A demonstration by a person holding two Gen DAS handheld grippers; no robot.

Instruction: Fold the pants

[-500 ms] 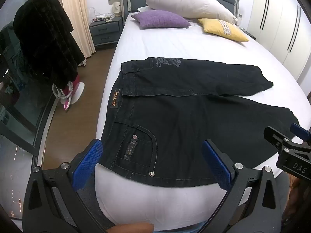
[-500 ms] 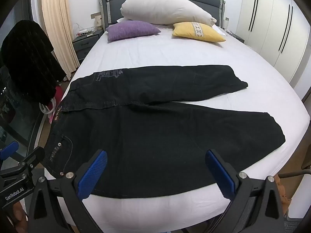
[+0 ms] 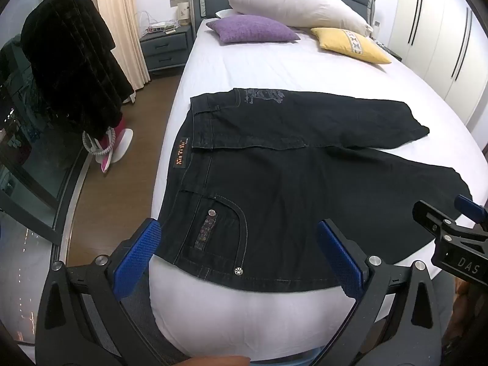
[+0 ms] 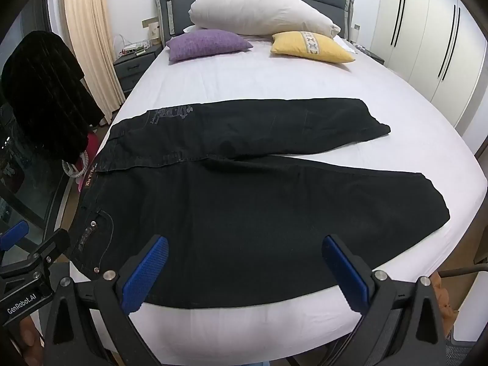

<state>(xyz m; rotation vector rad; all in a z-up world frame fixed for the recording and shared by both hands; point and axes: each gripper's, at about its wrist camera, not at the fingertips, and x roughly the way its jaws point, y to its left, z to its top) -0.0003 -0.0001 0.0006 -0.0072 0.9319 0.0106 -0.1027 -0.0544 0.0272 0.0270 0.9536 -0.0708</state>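
Observation:
Black denim pants (image 3: 289, 189) (image 4: 259, 195) lie spread flat across the white bed (image 3: 259, 67) (image 4: 274, 79), waistband to the left, both legs running right and splayed apart. My left gripper (image 3: 241, 256) hangs open over the near waist corner with the studded pocket (image 3: 219, 228), nothing between its blue pads. My right gripper (image 4: 244, 271) is open above the near leg's lower edge, also empty. Each gripper shows at the other view's edge: the right gripper (image 3: 451, 238) and the left gripper (image 4: 27, 262).
A white pillow (image 4: 259, 12), a purple cushion (image 4: 207, 44) and a yellow cushion (image 4: 311, 47) sit at the headboard. Left of the bed are a nightstand (image 3: 164, 48), a dark coat (image 3: 70, 61) on a stand and wooden floor (image 3: 116, 189). White wardrobes (image 4: 427, 36) line the right.
Both views have barely shifted. The pants lie as before and both grippers stay open above the bed's near edge.

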